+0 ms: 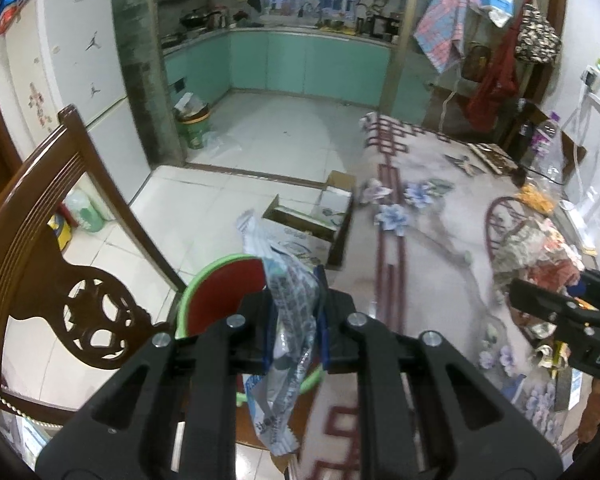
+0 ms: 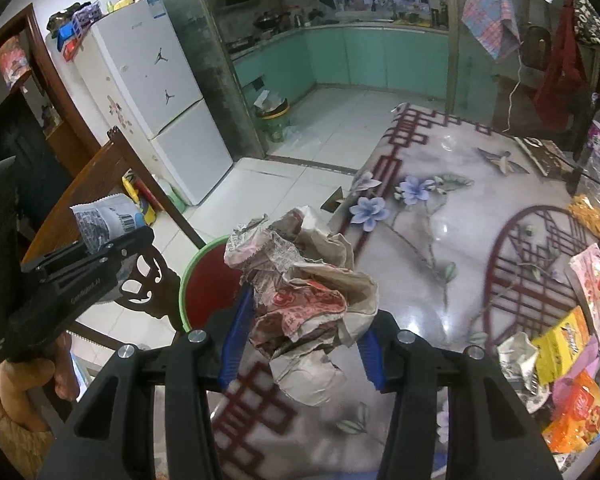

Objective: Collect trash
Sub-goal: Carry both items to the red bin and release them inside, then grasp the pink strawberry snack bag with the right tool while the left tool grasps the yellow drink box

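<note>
My left gripper is shut on a flat grey-and-white printed wrapper that sticks up and hangs down between its blue pads. It hovers over a bin with a green rim and red inside beside the table's left edge. My right gripper is shut on a big crumpled ball of newspaper, held over the table edge near the same bin. In the right wrist view the left gripper with its wrapper shows at the left. The right gripper appears at the right edge of the left wrist view.
A carved wooden chair stands left of the bin. The floral tablecloth carries several snack wrappers at its right side. An open cardboard box lies on the floor beyond the bin. A second green bin stands by the kitchen entrance.
</note>
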A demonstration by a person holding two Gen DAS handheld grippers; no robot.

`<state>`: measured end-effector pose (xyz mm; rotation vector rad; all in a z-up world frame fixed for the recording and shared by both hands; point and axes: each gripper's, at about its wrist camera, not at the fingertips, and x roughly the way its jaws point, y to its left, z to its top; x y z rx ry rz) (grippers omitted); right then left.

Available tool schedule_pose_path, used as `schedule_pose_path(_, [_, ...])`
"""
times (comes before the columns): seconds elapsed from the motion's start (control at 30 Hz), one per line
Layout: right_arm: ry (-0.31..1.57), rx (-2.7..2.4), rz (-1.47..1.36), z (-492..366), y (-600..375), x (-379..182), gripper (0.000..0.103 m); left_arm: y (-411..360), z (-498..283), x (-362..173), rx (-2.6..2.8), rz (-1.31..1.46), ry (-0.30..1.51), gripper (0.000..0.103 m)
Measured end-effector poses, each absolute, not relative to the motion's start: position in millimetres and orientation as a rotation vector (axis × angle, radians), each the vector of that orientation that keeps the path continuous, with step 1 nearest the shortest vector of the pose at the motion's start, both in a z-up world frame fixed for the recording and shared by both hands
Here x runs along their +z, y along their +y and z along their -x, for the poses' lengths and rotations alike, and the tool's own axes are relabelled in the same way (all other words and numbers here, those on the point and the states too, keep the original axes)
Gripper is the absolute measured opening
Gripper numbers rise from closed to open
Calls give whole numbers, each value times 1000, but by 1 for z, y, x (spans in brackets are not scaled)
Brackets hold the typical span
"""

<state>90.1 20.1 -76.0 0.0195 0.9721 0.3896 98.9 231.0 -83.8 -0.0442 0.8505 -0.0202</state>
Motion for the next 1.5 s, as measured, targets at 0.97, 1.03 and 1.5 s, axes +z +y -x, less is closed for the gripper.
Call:
schedule_pose_path(0.97, [1147,550,91,-169,125,-162,57,310,-177,-167,83,159,1054,50])
schedule_pose_path(1.03, [1137,549,95,-168,126,-161,58,313,-174,-163,85,192,1026,65])
schedule_pose_path(1.5, [1064,480,35,-125,68,-122,66,285,-138,-123,34,176,960,65])
